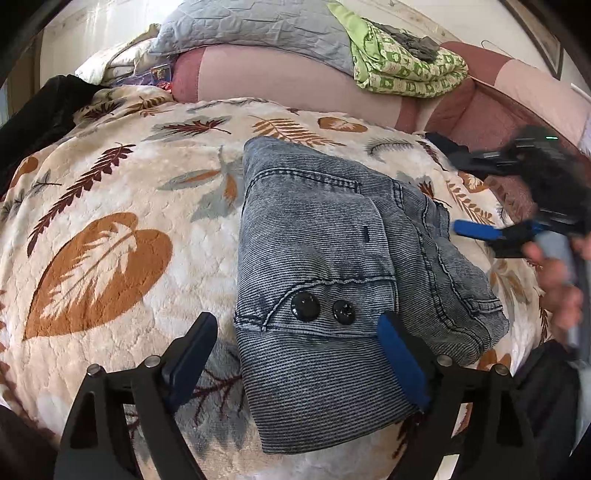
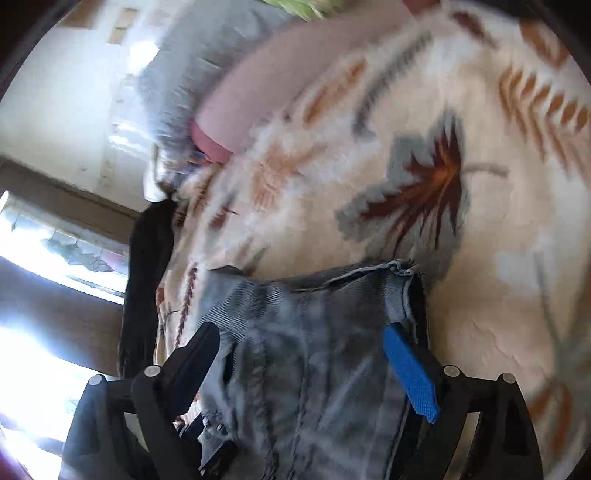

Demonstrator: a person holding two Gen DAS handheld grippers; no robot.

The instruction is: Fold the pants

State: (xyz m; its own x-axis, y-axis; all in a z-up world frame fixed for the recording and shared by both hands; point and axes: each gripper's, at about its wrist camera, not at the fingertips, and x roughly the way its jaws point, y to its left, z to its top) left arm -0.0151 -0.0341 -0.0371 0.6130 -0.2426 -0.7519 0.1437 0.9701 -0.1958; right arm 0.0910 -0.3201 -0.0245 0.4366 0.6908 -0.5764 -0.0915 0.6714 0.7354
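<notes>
Cream plush bedding fills both views: a leaf-print blanket (image 1: 122,206) spread over the bed, with a pink bolster (image 1: 280,85) across the upper middle of the left wrist view and a grey quilted pillow (image 1: 255,26) on top of it. A green patterned cloth (image 1: 402,66) lies bunched at the upper right, with something dark resting on it that I cannot identify. A black garment (image 1: 40,114) is heaped at the upper left edge, partly cut off by the frame.

The pants (image 1: 325,266), grey-blue ribbed denim, lie folded into a compact bundle in the centre of the blanket, with two black buttons (image 1: 321,308) facing up near the lower middle. How many layers are stacked there is hidden under the top fold.

The left gripper (image 1: 295,354) sits at the bottom of its view with the jaws spread wide, one on each side of the bundle's near end; the right-hand blue pad overlaps the fabric edge, though whether it touches I cannot tell.

The right gripper (image 1: 480,232) shows at the right edge of the same view, blurred, with a hand (image 1: 557,280) on its handle, its blue tip just beside the pants. Its own view is smeared: the jaws stand apart with denim (image 2: 306,369) lying between them, and contact is hard to judge.
</notes>
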